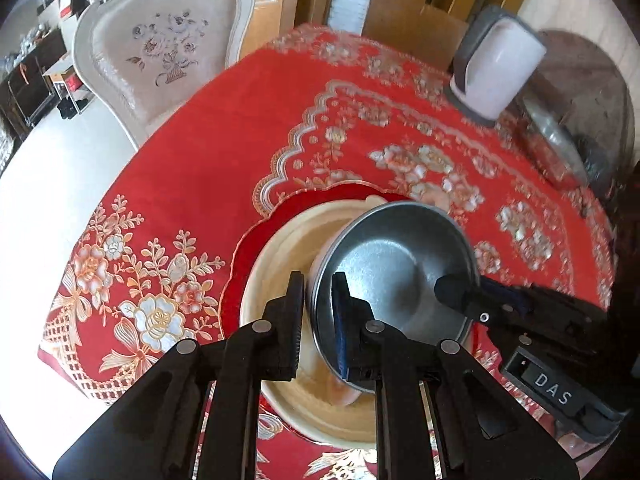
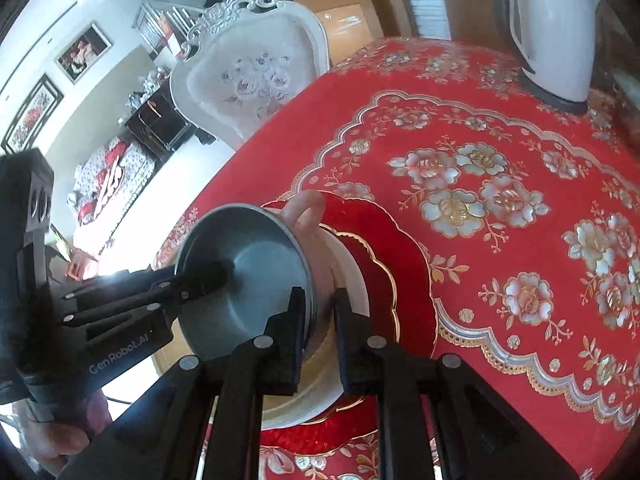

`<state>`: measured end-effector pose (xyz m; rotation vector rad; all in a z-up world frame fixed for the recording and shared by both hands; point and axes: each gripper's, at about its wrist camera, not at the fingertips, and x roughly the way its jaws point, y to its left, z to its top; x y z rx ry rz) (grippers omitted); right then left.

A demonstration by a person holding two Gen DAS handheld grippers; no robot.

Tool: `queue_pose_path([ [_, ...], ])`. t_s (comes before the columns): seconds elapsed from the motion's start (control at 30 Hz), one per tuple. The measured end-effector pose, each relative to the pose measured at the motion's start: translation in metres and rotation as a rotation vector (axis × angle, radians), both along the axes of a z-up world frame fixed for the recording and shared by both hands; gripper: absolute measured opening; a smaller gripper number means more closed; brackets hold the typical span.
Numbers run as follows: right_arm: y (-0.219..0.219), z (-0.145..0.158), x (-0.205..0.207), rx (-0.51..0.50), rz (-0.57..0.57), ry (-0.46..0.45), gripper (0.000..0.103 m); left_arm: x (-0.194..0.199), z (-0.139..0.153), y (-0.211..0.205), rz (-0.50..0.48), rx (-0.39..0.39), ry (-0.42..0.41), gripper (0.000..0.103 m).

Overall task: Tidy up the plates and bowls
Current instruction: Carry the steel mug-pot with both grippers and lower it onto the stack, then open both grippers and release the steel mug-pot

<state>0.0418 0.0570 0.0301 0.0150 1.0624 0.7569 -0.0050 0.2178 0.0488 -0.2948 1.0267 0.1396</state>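
We see a table covered with a red cloth embroidered with pale flowers. Near its front edge lies a red plate with a scalloped gold rim, and on it sits a cream plate. A metal bowl is held above the cream plate, tilted, with its open side turned toward the cameras. Under the metal bowl we make out a pale cream bowl with a loop handle; whether the two are stacked tightly we cannot tell.

Our left gripper is clamped on the near rim of the metal bowl, one finger outside the wall and the blue-padded finger inside. Our right gripper straddles the opposite rim, one finger inside the bowl and one outside. A thin gap seems to show beside its pads, so we cannot tell whether it is pressing on the rim or just loosened. In each wrist view the other gripper appears as a black finger reaching into the bowl from the side.

At the far right corner of the table stands a white electric kettle on a dark base. Behind the table is a white carved chair with a floral back.
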Motion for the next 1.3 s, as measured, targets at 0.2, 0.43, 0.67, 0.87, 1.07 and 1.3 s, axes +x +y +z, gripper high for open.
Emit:
queue_pose_path([
  [0.2,-0.008,0.021,-0.012,0.021,-0.043,-0.093,0.026,-0.023,0.03,-0.004,0.046,0.061,-0.135,0.046],
  [0.43,-0.027,0.041,-0.045,-0.054,-0.138,-0.277,0.047,-0.045,0.043,-0.031,0.093,0.11,-0.24,0.056],
  [0.67,-0.046,0.044,-0.072,-0.09,-0.227,-0.417,0.058,-0.063,0.035,-0.058,0.144,0.173,-0.322,0.056],
  [0.87,-0.056,0.035,-0.071,-0.063,-0.259,-0.403,0.058,-0.072,0.03,-0.067,0.155,0.182,-0.348,0.056],
  [1.07,-0.058,0.026,-0.072,-0.058,-0.273,-0.385,0.058,-0.075,0.024,-0.072,0.172,0.205,-0.345,0.056],
  [1.3,-0.058,0.024,-0.073,-0.035,-0.281,-0.387,0.058,-0.076,0.021,-0.08,0.192,0.291,-0.334,0.056],
])
